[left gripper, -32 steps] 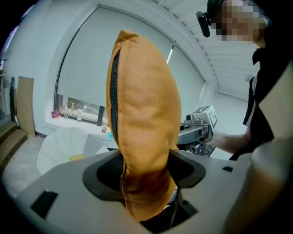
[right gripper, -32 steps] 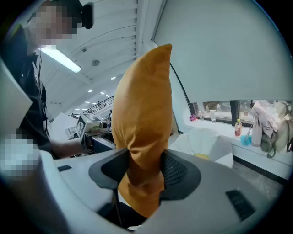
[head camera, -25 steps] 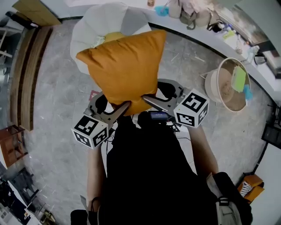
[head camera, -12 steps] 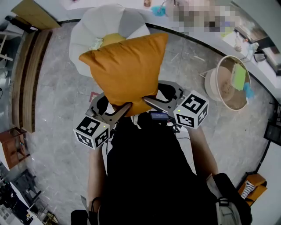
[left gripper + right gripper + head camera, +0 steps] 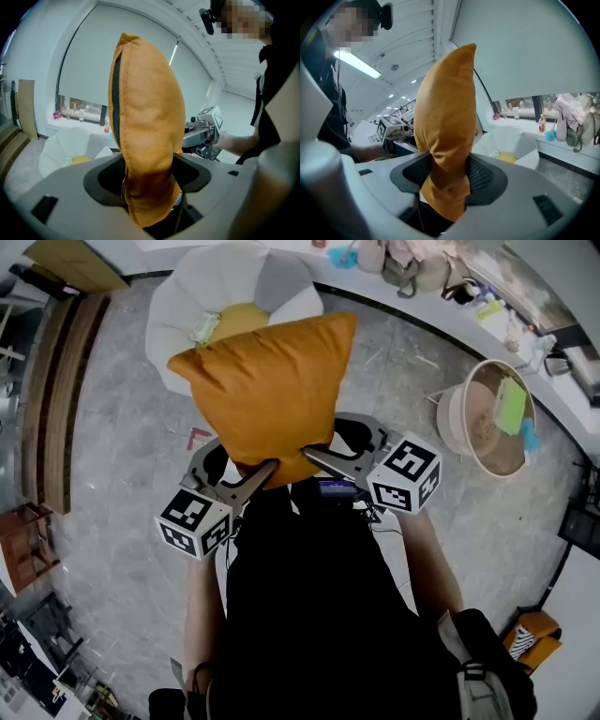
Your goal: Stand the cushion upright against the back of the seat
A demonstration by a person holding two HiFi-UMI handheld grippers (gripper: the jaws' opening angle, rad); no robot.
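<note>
Left claw (image 5: 263,474) and right claw (image 5: 317,455) are both clenched on the orange cushion (image 5: 267,381), pinching its near end from either side. The cushion stands up off the claws in mid-air. The white seat (image 5: 178,310) is beyond the claws, apart from the cushion, with a yellow pillow (image 5: 239,320) in it.

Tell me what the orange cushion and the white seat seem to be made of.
The cushion: matte, suede-like orange fabric over soft filling; it bunches where pinched, and a dark zipper runs along one edge. The seat: white, padded-looking segments, probably upholstery; too far to be sure.
</note>
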